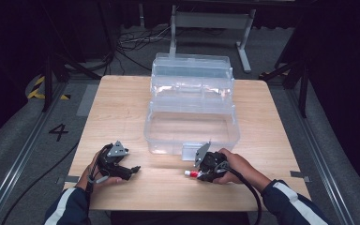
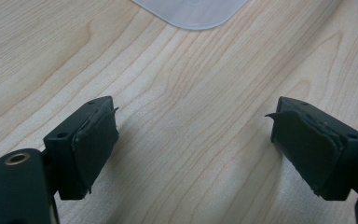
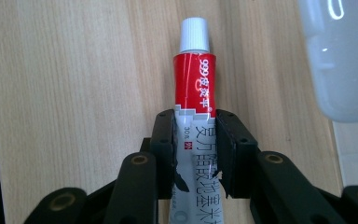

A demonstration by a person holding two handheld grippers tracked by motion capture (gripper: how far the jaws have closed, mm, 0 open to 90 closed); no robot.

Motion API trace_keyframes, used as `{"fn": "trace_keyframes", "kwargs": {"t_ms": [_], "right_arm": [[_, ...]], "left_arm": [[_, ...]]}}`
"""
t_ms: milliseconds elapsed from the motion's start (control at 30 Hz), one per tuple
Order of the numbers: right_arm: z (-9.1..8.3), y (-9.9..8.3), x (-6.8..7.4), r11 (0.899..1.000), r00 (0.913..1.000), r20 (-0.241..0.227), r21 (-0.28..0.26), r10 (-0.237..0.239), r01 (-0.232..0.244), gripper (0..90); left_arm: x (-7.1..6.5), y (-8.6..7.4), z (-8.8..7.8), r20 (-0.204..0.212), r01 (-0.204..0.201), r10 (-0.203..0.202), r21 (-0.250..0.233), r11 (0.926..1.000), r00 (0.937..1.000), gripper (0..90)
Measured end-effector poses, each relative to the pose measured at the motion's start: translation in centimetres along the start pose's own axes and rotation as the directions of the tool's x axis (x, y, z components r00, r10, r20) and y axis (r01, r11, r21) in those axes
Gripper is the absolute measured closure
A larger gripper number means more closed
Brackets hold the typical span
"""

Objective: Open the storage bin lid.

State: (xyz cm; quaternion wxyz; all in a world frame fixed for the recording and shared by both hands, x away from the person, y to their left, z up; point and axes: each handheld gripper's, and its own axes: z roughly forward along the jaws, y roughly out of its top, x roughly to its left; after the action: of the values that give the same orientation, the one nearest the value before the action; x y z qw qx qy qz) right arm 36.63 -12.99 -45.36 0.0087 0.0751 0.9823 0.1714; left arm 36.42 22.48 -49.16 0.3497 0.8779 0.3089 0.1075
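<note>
Two grippers: right gripper clamped on "999" red-and-white tube, left gripper apart, empty.

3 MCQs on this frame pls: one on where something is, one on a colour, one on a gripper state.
1. Where does the tube lie?
A. on the wooden table, in front of the clear box
B. inside the clear box
C. on the floor

2. What colour is the tube's cap?
A. black
B. white
C. green

3. How does the left gripper stand?
A. shut on the tube
C. shut with nothing between the jaws
B. open over bare wood

Key:
1 A: the high view shows the tube on the table, on the near side of the clear box.
2 B: the right gripper view shows a white cap above a red band.
3 B: the left gripper view shows its jaws wide apart with table between them; it is the right gripper whose pads sit against the tube.
</note>
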Motion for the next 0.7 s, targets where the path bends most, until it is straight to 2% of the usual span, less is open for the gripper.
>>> {"fn": "trace_keyframes", "kwargs": {"t_ms": [167,233,400,700], "right_arm": [[0.0,-0.1,0.0,1.0,0.9998,-0.004,-0.003,-0.018,0.018,71.0],[-0.2,-0.3,0.0,1.0,0.9999,-0.003,-0.004,-0.01,0.01,71.0],[-1.2,-0.7,-0.3,0.999,0.9998,0.016,-0.04,-0.011,0.011,71.1],[-2.4,-0.8,-0.3,0.998,0.9993,0.027,-0.062,-0.026,0.028,71.2]], "left_arm": [[0.0,0.0,0.0,0.002,-0.001,0.001,0.0,1.0,1.0,14.4],[0.0,0.0,0.1,0.008,0.002,-0.002,-0.001,1.0,1.0,14.4],[0.0,0.0,0.1,0.006,0.003,-0.003,0.0,1.0,1.0,14.4],[0.0,0.0,0.0,-0.003,0.004,-0.004,-0.001,1.0,1.0,14.5]]}}
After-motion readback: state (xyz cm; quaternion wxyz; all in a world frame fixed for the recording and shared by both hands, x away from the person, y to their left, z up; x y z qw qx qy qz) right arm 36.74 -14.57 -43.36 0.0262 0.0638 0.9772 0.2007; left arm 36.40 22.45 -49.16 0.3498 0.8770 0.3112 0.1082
